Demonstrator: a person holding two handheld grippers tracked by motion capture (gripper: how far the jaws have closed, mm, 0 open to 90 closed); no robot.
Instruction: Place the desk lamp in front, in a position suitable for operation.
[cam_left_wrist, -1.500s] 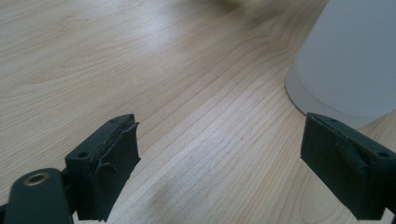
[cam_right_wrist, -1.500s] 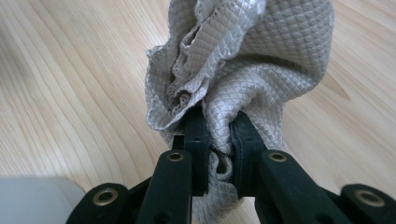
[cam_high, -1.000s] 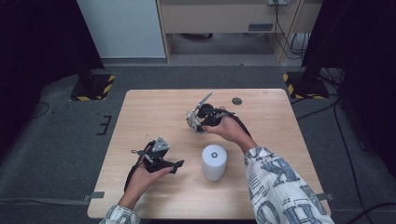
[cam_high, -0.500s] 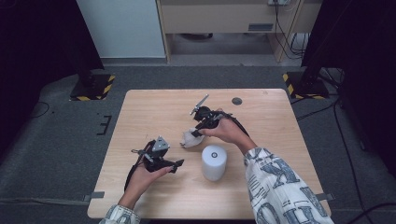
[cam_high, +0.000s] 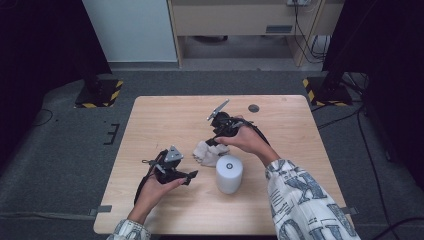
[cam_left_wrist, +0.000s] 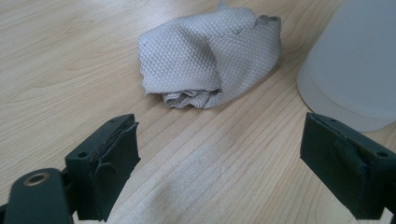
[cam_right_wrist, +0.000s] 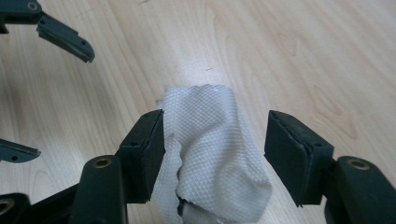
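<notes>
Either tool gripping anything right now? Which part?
Nothing is held. The right tool has just been opening; the crumpled paper towel lies on the table between its jaws, released. The left tool is open and empty.

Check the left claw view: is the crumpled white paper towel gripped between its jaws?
No, the crumpled white paper towel lies on the table beyond the open left claw.

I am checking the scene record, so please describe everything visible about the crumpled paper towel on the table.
The paper towel is off-white with a fine embossed diamond texture, soft and thin as it looks. It is crumpled into a loose folded wad with wavy edges and lies on the wooden table, just left of the white cylinder. The right tool stands over it, its jaws having just been opening; the towel lies between them, one edge at the left pad, the other pad apart. The left tool is open, short of it.
</notes>
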